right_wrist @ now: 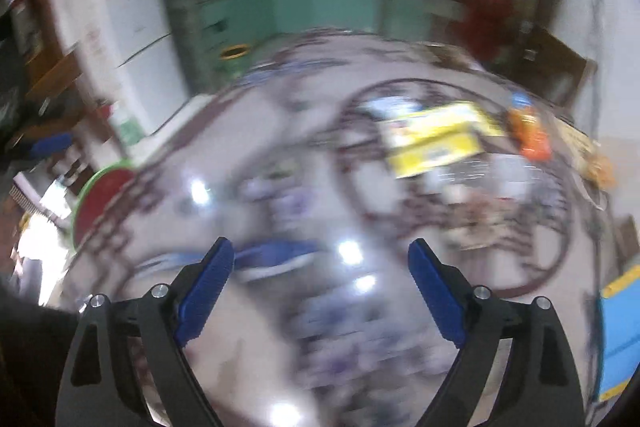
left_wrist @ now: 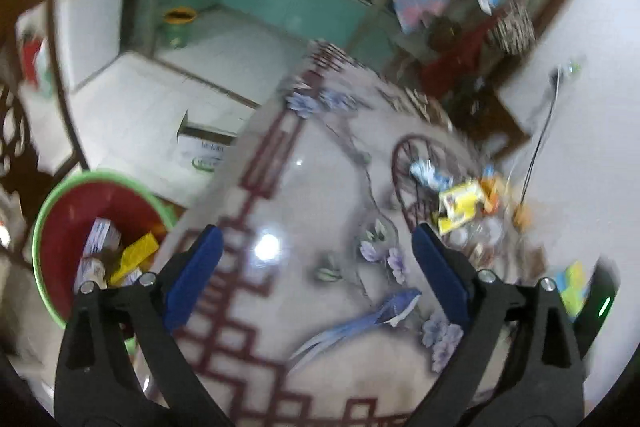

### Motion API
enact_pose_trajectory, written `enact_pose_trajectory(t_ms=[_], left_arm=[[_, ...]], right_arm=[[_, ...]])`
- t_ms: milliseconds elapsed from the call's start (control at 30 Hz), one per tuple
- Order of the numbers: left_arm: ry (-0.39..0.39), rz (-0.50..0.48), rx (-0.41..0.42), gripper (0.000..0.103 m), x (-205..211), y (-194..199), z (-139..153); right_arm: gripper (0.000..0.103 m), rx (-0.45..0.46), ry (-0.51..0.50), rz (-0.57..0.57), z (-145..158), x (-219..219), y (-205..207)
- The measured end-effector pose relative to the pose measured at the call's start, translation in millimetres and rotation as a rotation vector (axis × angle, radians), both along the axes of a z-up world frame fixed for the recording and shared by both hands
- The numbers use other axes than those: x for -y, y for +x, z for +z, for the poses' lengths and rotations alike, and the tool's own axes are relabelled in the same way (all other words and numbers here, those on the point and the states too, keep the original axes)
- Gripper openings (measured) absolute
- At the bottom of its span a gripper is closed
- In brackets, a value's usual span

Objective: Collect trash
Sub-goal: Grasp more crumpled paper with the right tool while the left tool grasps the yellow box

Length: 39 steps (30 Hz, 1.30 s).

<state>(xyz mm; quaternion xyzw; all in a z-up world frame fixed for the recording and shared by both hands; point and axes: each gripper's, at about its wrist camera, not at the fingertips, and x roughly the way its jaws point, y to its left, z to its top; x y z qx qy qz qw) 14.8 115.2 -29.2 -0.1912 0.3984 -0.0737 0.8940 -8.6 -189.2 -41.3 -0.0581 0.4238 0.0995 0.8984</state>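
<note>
A red bin with a green rim (left_wrist: 64, 223) stands on the floor at the lower left of the left wrist view and holds several wrappers and small boxes (left_wrist: 120, 251). My left gripper (left_wrist: 316, 239) hangs open over the glossy patterned table (left_wrist: 280, 187), with nothing between its blue pads. A heap of trash (left_wrist: 460, 203) lies on the table to the right, with a yellow packet on top. In the blurred right wrist view, my right gripper (right_wrist: 320, 251) is open and empty above the same table (right_wrist: 280, 307). The yellow packet (right_wrist: 436, 143) and an orange wrapper (right_wrist: 530, 135) lie ahead of it. The bin (right_wrist: 100, 199) shows at the left edge.
A white cardboard box (left_wrist: 204, 151) sits on the tiled floor beyond the table. A yellow-rimmed green bucket (left_wrist: 178, 25) stands by a teal counter. A dark wooden chair (left_wrist: 24, 67) is at the left. A blue and yellow item (right_wrist: 620, 339) lies at the table's right edge.
</note>
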Motion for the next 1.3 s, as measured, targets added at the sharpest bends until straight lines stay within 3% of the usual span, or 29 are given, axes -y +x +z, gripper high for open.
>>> enact_pose_trajectory(t_ms=[133,267,333,400,567,633,667,700,733,800,1067,1167,1300], left_arm=[[0.009,-0.084,-0.031,0.093,43.0,12.7,-7.5],[0.082,-0.124,-0.051,0.093,68.0,20.3,-18.2],[0.083,-0.130,-0.073,0.093,74.4,24.7,-24.6],[0.085,-0.129,-0.083,0.093,78.2,27.9,-28.1],[0.113,-0.164,-0.088,0.093,96.7,29.0,-31.6],[0.141,-0.183,-0.083,0.093,104.4,28.1,-31.1],[0.161,-0.193,-0.078,0.093,109.7,28.1,-31.4],[0.172,-0.198,-0.076,0.093,113.2,29.0,-32.1],[0.182,-0.203,-0.076,0.093,117.4,29.7,-32.8],[0.185,-0.213,-0.077,0.093,124.6,30.8,-34.2],[0.245,-0.281,-0.096,0.093,163.7,38.6,-47.9],[0.259,-0.291,-0.085,0.093,179.1,50.3,-47.0],[0.338,-0.355,-0.025,0.093,212.9,76.7,-39.6]], right_arm=[[0.086,0.078,-0.038,-0.167,-0.8,69.1,28.1],[0.086,-0.086,0.114,-0.291,-31.8,124.7,61.3],[0.086,-0.170,0.140,-0.292,-49.8,134.2,72.7],[0.086,-0.199,0.123,-0.281,-59.0,133.9,81.1],[0.085,-0.194,0.102,-0.270,-72.5,130.7,101.0],[0.077,-0.252,0.118,-0.266,-88.2,126.5,110.7],[0.066,-0.280,0.114,-0.269,-94.5,126.4,112.1],[0.066,-0.300,0.106,-0.275,-98.9,126.0,112.8],[0.063,-0.295,0.107,-0.278,-98.1,126.7,111.1],[0.047,-0.279,0.140,-0.276,-89.2,131.3,108.1],[0.042,-0.300,0.409,-0.301,-64.1,162.3,79.2],[0.042,-0.300,0.457,-0.284,-57.0,162.8,70.6],[0.044,-0.274,0.515,-0.302,-45.7,172.2,69.7]])
